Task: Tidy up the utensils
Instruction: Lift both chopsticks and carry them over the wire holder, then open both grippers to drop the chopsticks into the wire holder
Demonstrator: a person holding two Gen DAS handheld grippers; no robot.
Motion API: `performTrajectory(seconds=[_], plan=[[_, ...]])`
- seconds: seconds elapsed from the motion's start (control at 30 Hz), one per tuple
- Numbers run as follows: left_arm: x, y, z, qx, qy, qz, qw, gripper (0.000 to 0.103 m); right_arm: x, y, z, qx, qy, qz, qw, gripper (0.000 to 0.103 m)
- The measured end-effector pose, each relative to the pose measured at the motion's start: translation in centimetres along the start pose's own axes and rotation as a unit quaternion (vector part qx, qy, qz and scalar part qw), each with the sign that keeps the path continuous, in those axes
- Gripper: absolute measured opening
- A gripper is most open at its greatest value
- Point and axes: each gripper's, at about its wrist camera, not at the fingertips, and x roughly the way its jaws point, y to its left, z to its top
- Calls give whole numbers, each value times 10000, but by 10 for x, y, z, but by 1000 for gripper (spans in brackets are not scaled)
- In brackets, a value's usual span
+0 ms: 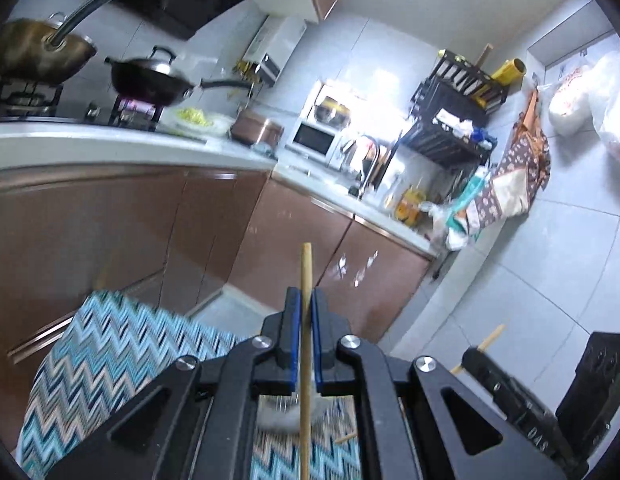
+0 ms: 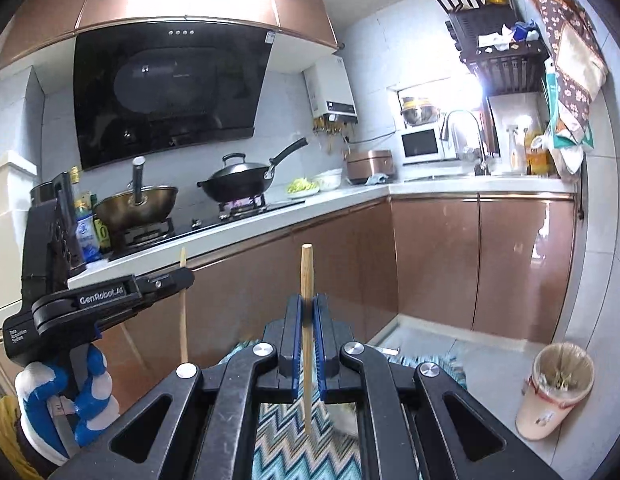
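Note:
My left gripper [image 1: 306, 300] is shut on a wooden chopstick [image 1: 306, 272] that stands upright between its blue pads, its top end above the fingertips. My right gripper [image 2: 308, 304] is shut on a second wooden chopstick [image 2: 307, 276], also upright. In the right wrist view the left gripper [image 2: 182, 276] shows at the left with its chopstick [image 2: 183, 312], held by a blue-and-white gloved hand [image 2: 70, 396]. In the left wrist view the right gripper's body [image 1: 509, 384] shows at the lower right with its chopstick end [image 1: 491, 338]. Both are raised above a zigzag-patterned cloth [image 1: 122, 344].
Brown kitchen cabinets [image 2: 429, 260] run under a white counter [image 2: 349, 196] with a wok [image 2: 240, 184], a brass pan [image 2: 138, 202], a rice cooker [image 2: 369, 166] and a microwave [image 2: 421, 144]. A lined waste bin [image 2: 557, 388] stands on the tiled floor at the right.

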Motion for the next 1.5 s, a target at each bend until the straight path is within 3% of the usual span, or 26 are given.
performTrajectory(seconds=[0.13,0.43,0.8,0.93,1.0,1.13,1.2,1.27,1.5], plan=[[43,-10,5,126,-407,67,9991,5,33,-18,0,-46,-36,-73,10000,6],[144,-2,-15,68,-738,352,9966,5,104,-46,-17,-118,144,-137,9997,6],[199,20,-74,296,-883,783,9926,5,148,-59,-53,-340,579,-303,9973,6],[197,29,-83,278,-851,833,9925,12,153,-60,-61,-358,722,-391,9960,7],[193,30,-83,271,-790,831,9930,29,153,-59,-62,-342,748,-411,9958,8],[171,28,-76,374,-800,871,9923,42,143,-55,-57,-282,698,-438,9962,17],[156,25,-71,444,-816,952,9911,55,137,-52,-52,-264,634,-460,9966,22],[139,23,-68,521,-831,1079,9893,61,126,-48,-47,-227,550,-462,9972,27],[77,21,-57,721,-575,1659,9818,70,82,-30,-36,-179,296,-634,9974,50]])
